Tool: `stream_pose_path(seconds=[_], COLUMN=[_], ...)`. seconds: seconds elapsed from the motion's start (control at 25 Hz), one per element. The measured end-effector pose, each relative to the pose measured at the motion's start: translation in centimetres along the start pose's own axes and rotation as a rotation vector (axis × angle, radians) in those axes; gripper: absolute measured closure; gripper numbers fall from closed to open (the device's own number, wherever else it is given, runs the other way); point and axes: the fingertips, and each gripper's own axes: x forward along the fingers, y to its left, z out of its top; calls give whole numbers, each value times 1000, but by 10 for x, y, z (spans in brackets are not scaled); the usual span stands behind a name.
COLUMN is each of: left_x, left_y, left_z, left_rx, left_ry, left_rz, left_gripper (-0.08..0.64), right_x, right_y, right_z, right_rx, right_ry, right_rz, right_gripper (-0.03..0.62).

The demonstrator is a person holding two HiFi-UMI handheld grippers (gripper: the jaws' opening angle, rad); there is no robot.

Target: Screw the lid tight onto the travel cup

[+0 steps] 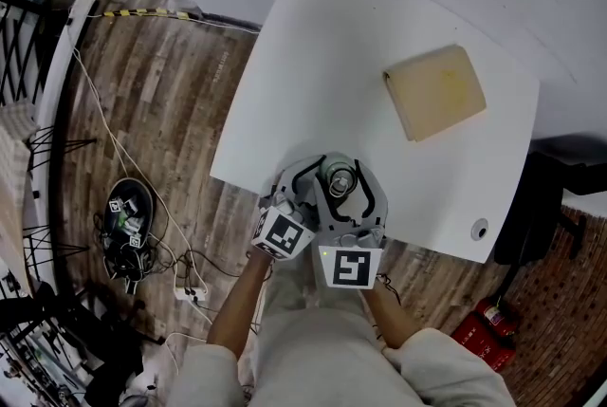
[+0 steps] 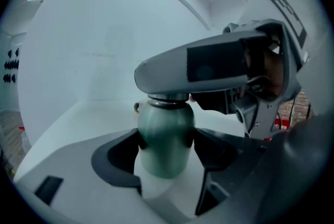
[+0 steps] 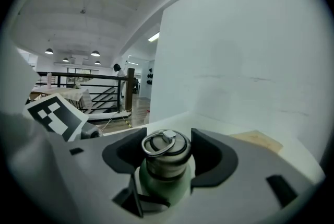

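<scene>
A green metal travel cup (image 2: pixel 164 134) stands near the front edge of the white table (image 1: pixel 303 64). My left gripper (image 2: pixel 166 147) is shut on the cup's body, a dark pad pressed against each side. The steel lid (image 3: pixel 164 145), with a ring handle lying flat on top, sits on the cup's neck. My right gripper (image 3: pixel 166 152) is shut on that lid, one pad at each side. In the head view both grippers meet around the cup (image 1: pixel 338 178), left from the left, right from the right. In the left gripper view the right gripper's grey finger (image 2: pixel 209 69) hides the lid.
A flat tan block (image 1: pixel 434 92) lies on the far right part of the table. A round cable hole (image 1: pixel 480 229) is near the right front corner. Left of the table, cables and a device (image 1: pixel 131 223) lie on the wooden floor. A red extinguisher (image 1: pixel 484 324) stands at the lower right.
</scene>
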Motion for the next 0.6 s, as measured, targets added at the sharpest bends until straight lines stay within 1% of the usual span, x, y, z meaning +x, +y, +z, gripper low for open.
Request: stream_pose_path(seconds=[0.08,0.12,0.16,0.2,0.24,0.28,0.4,0.52,0.6], left_x=[0,0,0,1,1,1,2,2,1], left_y=[0,0,0,-1,-1,0,-1,-1,-2], left_z=[0,0,0,-1,-1,-1,-1,-1,0], left_rx=[2,4,6,7,8,9,13,17,19], left_ry=[-1,-1,-1,0,1,1,1,1,2], left_rz=[0,-2,-4,-6,-8,-8,-10,-14,-16], left_gripper=[229,229,229,229,229,229,229,230,230], right_x=[0,-1,-1,-2,-3,-4,-10,-15,-18], right_y=[-1,-1,0,3,7,11,19,20,19], right_z=[1,2,2,3,4,4,3,-2,-3], right_rx=[29,66,114,154,174,174,131,66,44], right_ry=[-23,-45,-67,-84,-99,-113,-127,-120,-113], right_rz=[-7,6,37,90,157,226,400,515,586], right_gripper=[331,331,331,322,283,221,215,213,213])
